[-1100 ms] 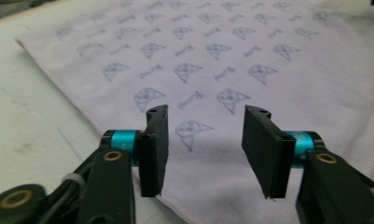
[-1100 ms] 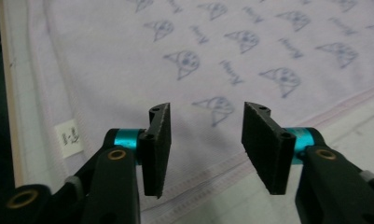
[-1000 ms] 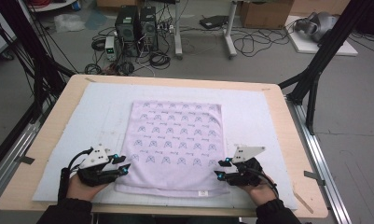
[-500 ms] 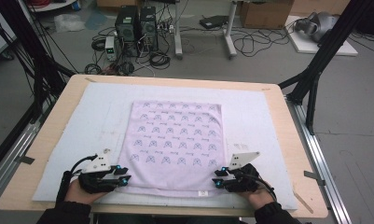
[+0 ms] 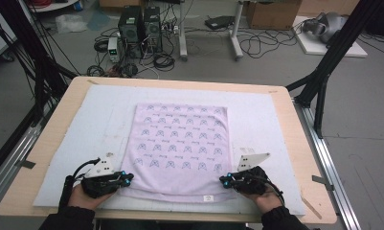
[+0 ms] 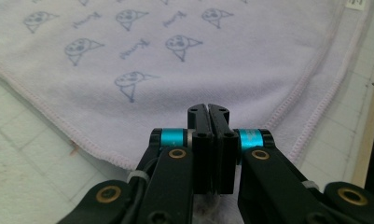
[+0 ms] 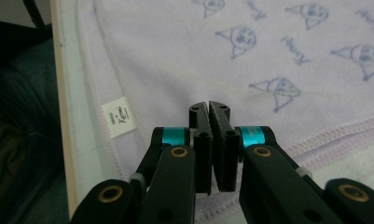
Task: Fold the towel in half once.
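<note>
High view showed both tongs, left tongs (image 5: 127, 178) and right tongs (image 5: 222, 180), having just closed, each pinching a near corner of the lilac towel (image 5: 180, 143) on the bench (image 5: 295, 124); pinched cloth hidden behind jaws.

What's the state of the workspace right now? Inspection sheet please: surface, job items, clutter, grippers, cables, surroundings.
Surface: wooden table with a white mat laid over it.
Job's things: lilac printed towel lying flat on the mat, small white label near its near edge.
Clutter: nothing seen on the mat.
Grippers: left gripper at the towel's near left corner, right gripper at the near right corner; both have just closed, jaws together, towel fabric pinched at each corner.
Cables: a black cable trails from each gripper; loose cables on the floor.
Surroundings: computer towers, cardboard boxes, black frame legs.
</note>
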`<state>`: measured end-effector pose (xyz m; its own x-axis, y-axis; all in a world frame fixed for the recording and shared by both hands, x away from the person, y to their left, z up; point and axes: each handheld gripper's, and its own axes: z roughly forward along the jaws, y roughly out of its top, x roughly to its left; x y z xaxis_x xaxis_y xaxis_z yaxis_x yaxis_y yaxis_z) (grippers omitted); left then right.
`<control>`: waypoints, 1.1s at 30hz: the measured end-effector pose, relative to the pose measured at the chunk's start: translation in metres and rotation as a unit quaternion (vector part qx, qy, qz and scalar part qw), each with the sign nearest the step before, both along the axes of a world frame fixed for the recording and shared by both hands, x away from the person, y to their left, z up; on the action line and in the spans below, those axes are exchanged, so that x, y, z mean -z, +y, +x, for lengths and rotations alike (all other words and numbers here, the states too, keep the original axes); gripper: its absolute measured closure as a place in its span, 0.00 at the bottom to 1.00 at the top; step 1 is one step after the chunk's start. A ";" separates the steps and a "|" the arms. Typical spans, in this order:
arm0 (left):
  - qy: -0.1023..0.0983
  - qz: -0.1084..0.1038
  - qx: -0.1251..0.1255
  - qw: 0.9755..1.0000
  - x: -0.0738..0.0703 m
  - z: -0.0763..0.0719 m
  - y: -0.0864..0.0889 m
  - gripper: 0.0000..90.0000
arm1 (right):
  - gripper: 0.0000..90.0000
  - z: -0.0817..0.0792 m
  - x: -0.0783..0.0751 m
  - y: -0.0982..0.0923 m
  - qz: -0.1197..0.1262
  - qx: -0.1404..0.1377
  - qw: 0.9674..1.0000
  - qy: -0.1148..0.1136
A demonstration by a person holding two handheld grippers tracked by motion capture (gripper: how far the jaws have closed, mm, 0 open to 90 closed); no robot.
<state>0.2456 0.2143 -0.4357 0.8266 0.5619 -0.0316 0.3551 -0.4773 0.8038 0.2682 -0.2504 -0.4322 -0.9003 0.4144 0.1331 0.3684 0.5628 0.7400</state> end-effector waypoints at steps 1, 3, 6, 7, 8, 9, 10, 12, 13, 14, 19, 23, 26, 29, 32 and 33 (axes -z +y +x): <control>0.000 -0.001 0.000 1.000 -0.001 0.000 0.000 0.98 | 0.98 0.000 -0.002 -0.001 0.004 0.000 1.000 -0.003; -0.004 -0.005 -0.002 1.000 -0.003 -0.001 0.000 0.98 | 0.98 -0.001 -0.007 -0.002 0.008 0.001 1.000 -0.007; -0.010 -0.019 -0.012 1.000 -0.011 -0.001 0.002 0.98 | 0.98 -0.002 -0.016 -0.007 0.021 0.009 1.000 -0.016; -0.014 -0.023 -0.013 1.000 -0.015 -0.002 0.003 0.98 | 0.98 -0.002 -0.019 -0.009 0.024 0.010 0.999 -0.024; -0.018 -0.025 -0.013 0.999 -0.019 -0.003 0.003 0.98 | 0.98 -0.003 -0.023 -0.009 0.024 0.010 0.999 -0.026; -0.018 -0.027 -0.013 0.999 -0.022 -0.003 0.003 0.98 | 0.98 -0.005 -0.026 -0.010 0.026 0.011 0.999 -0.029; -0.019 -0.027 -0.012 0.999 -0.024 -0.004 0.002 0.98 | 0.98 -0.006 -0.028 -0.010 0.027 0.010 0.999 -0.033; -0.019 -0.029 -0.009 0.999 -0.027 -0.007 0.002 0.98 | 0.98 -0.010 -0.031 -0.012 0.028 0.008 0.999 -0.037; -0.016 -0.029 -0.007 0.999 -0.028 -0.009 0.002 0.98 | 0.98 -0.013 -0.032 -0.013 0.026 0.007 0.999 -0.035; -0.011 -0.030 -0.004 0.999 -0.027 -0.011 0.002 0.97 | 0.98 -0.016 -0.032 -0.014 0.025 0.007 0.999 -0.035; 0.017 -0.006 -0.009 1.000 -0.009 -0.015 0.003 0.75 | 0.96 -0.021 -0.015 -0.023 0.013 0.011 1.000 -0.007; 0.031 0.018 0.008 0.999 0.003 -0.015 -0.002 0.79 | 0.81 -0.021 0.000 -0.020 0.003 0.007 1.000 0.014; 0.030 0.020 0.015 0.999 0.006 -0.014 -0.004 0.87 | 0.76 -0.020 0.005 -0.016 0.001 -0.001 1.000 0.019; 0.026 0.021 0.018 0.999 0.006 -0.015 -0.005 0.96 | 0.82 -0.019 0.010 -0.012 -0.013 -0.001 1.000 0.017; 0.018 0.013 0.016 1.000 0.002 -0.017 -0.002 0.97 | 0.97 -0.018 0.008 -0.012 -0.014 -0.005 1.000 0.017; 0.014 0.006 0.015 1.000 -0.001 -0.018 0.000 0.97 | 0.97 -0.018 0.006 -0.013 -0.012 -0.005 1.000 0.017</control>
<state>0.2271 0.2143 -0.4345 0.8415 0.5381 -0.0489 0.3636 -0.4970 0.7879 0.2501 -0.2631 -0.4384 -0.8998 0.4082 0.1537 0.3867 0.5837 0.7140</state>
